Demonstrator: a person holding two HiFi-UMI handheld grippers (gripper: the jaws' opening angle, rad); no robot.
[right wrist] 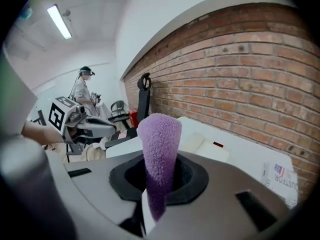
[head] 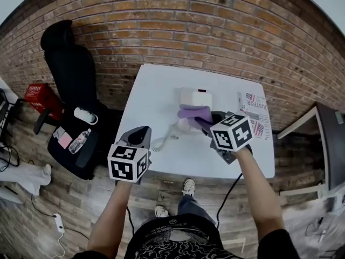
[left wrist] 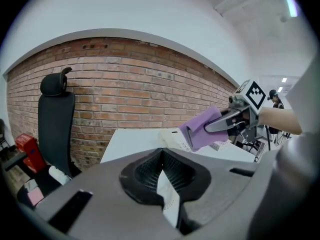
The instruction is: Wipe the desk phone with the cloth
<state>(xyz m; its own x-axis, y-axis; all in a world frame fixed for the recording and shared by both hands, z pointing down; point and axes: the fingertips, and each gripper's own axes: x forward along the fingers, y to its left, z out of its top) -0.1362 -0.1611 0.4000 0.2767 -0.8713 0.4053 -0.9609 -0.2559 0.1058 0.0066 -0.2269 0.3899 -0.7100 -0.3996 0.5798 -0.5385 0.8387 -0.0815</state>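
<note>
Right gripper (head: 207, 124): fingers clamped on the purple cloth (head: 192, 113), which projects ahead of them onto the desk phone (head: 197, 97) for wiping. Left gripper (head: 139, 137): fingers closed, empty, apparently parked clear.

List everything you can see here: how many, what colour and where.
table: one, white, against the brick wall
phone: one, white, mid-table
cloth: one, purple, at the phone's near edge
papers: at least one, printed white, table's right side
chair: one, black, left of the table
bottle: one, clear, on the chair seat
box: one, red, far left
left gripper: one, grey, jaws shut, empty, near-left table edge
right gripper: one, grey, jaws shut on the cloth
</note>
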